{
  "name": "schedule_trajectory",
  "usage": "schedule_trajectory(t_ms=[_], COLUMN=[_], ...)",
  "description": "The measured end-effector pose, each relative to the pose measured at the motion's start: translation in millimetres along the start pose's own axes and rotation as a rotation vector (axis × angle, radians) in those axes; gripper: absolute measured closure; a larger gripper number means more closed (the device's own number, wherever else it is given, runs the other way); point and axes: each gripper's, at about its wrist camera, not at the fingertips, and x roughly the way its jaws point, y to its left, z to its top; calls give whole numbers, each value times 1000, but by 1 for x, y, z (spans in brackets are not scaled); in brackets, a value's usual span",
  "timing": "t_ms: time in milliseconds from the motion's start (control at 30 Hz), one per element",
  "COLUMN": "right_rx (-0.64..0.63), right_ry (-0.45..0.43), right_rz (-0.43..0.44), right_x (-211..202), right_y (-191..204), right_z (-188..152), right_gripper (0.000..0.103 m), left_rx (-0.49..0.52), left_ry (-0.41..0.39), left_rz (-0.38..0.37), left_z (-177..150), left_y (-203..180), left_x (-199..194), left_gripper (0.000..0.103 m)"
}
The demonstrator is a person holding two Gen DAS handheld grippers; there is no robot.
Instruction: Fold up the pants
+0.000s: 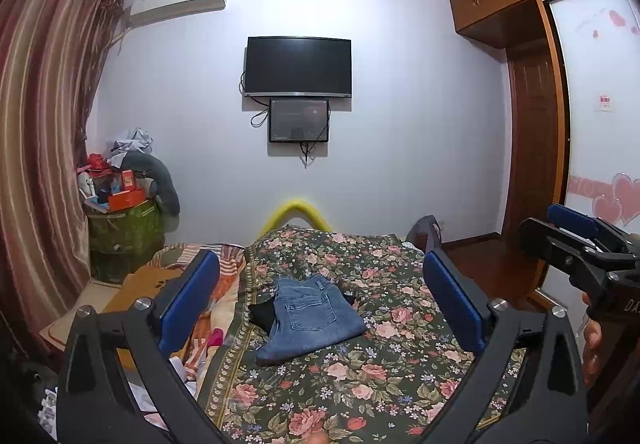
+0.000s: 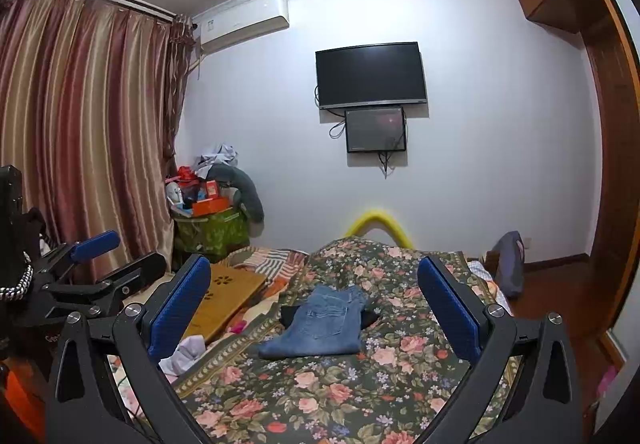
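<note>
Left wrist view shows us both the left gripper (image 1: 320,296) and right gripper (image 2: 314,298) spread wide and empty above the folded jeans (image 1: 310,318) on the floral bedspread (image 1: 400,376); we judge any careless re-grip could drag the fold apart.

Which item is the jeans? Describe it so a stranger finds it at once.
Start at the bed's floral cover, below the wall TV. Near its middle lie the jeans, folded into a compact blue denim bundle, back pocket up. A black garment pokes out beneath them; the jeans are the only blue denim there.
</note>
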Motion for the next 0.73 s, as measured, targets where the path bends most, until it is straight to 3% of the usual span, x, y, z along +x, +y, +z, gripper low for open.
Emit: schedule_trajectory(t_ms=[733], right_rx=[16], right_ry=[12], right_rz=[3], right_x=[5], right_y=[1], right_z=[0], right_gripper=[0], left_rx=[-9], left_ry=[16], left_rz=[4], left_z=[-4], left_y=[5], left_x=[4], left_gripper=[0])
